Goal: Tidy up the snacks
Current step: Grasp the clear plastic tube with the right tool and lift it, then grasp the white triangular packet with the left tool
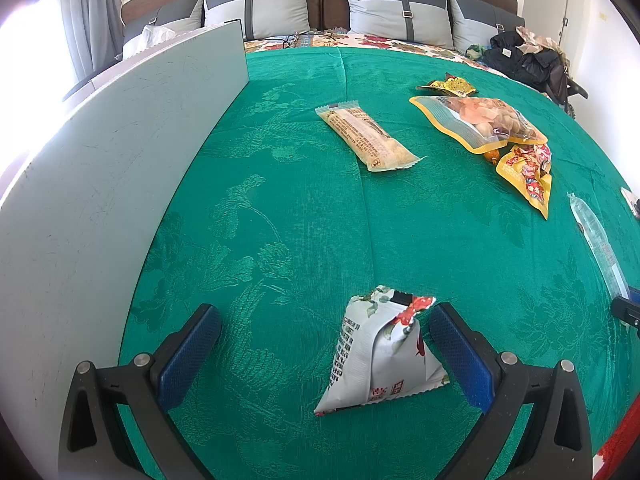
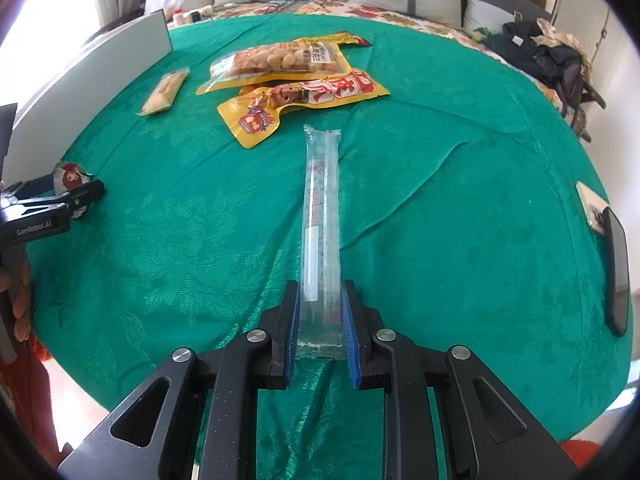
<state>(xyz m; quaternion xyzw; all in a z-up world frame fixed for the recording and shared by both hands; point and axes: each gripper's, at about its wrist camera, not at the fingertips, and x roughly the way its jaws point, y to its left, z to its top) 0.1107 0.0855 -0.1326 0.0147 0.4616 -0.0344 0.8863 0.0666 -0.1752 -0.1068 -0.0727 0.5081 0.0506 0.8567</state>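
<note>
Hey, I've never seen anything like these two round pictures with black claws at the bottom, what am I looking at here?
Each picture comes from a wide-angle camera mounted on a hand-held grabbing tool; a person carries one in each hand. The black claws with blue pads are the tools' own fingers.

In the left-hand view, the left tool stands open around a small white packet on the green cloth. Farther off lie a wrapped bar and yellow snack bags, with a white board alongside.

In the right-hand view, the right tool is shut on a long clear tube pack. A bed with pillows is behind.
</note>
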